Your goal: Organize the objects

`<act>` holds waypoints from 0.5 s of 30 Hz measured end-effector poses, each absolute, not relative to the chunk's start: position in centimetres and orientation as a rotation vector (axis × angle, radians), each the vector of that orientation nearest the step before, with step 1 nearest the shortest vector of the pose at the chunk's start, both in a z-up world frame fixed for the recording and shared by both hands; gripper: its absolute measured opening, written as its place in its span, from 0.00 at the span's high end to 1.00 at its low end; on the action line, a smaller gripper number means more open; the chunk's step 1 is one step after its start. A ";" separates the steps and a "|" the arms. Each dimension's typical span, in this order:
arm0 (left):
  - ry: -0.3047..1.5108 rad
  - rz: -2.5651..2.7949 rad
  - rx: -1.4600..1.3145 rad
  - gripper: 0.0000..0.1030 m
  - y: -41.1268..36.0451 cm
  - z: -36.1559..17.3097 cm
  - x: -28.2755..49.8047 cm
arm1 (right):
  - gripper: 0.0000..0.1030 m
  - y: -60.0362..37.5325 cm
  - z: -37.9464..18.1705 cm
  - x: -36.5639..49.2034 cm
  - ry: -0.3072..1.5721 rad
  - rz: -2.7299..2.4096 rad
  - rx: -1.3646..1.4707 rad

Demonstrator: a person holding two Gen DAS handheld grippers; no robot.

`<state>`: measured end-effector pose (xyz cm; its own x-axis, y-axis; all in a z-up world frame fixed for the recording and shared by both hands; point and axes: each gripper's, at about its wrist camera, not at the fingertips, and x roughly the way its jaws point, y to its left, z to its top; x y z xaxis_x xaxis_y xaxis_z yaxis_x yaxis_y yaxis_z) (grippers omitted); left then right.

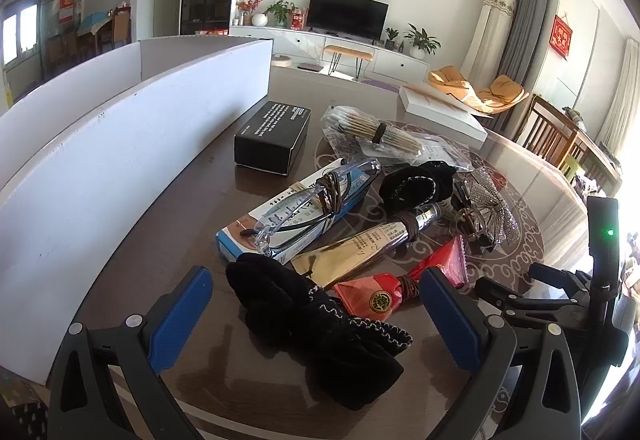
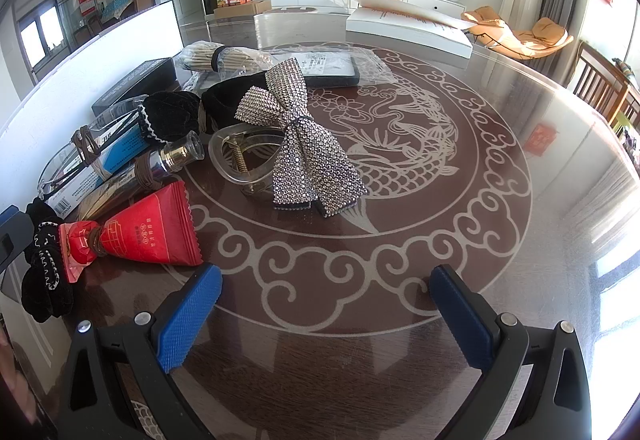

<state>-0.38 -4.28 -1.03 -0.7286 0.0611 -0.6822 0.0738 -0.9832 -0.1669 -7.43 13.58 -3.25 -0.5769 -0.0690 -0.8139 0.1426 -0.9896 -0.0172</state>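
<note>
Left gripper (image 1: 316, 316) fingers spread over black scrunchie (image 1: 320, 332), right gripper (image 2: 326, 314) fingers spread, empty, gold tube (image 1: 368, 244) lying diagonally, cap up-right

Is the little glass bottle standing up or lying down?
Lying down. The bottle rests on its side on the table, cap pointing toward the hair clip.

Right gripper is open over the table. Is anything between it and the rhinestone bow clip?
Nothing visible. The right gripper hangs open over bare table, and the bow clip lies straight ahead of it with only patterned tabletop between. The red packet sits off to the left, out of that path.
</note>
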 end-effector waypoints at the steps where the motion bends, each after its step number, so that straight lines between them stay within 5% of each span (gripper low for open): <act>1: 0.292 -2.898 1.157 0.00 -4.3 -1.1 -0.4 | 0.00 13.5 -3.2 -7.4 0.122 -2.686 1.381; 15: 0.292 -2.897 1.170 0.00 -4.2 -1.2 -0.4 | 0.00 13.6 -3.3 -7.5 0.120 -2.686 1.380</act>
